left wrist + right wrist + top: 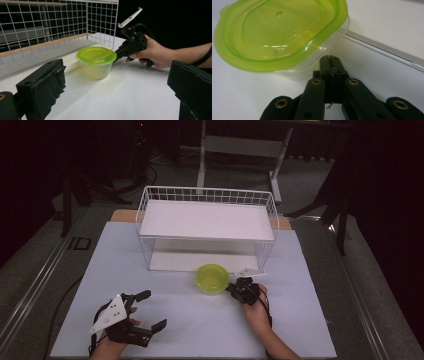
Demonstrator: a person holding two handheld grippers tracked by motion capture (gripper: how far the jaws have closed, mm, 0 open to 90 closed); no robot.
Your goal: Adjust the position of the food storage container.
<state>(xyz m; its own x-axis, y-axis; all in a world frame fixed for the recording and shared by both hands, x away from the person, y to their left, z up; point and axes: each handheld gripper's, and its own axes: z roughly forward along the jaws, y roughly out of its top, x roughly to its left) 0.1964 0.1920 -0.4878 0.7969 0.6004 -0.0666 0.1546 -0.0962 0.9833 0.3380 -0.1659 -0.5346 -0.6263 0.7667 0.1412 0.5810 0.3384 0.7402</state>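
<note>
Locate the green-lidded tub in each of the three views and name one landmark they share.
High view: the tub sits at centre, in front of the wire shelf.
Left gripper view: tub at centre, wire shelf behind.
Right gripper view: tub at upper left.
Shared landmark: the right gripper, shut, its tips at the tub.

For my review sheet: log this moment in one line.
right gripper: shut, tip at green-lidded container | left gripper: open, empty | container: lid on, before wire shelf

A dim lab or test room: white-covered table [200, 330], black stand legs [65, 200], cables on grey floor [320, 185].
</note>
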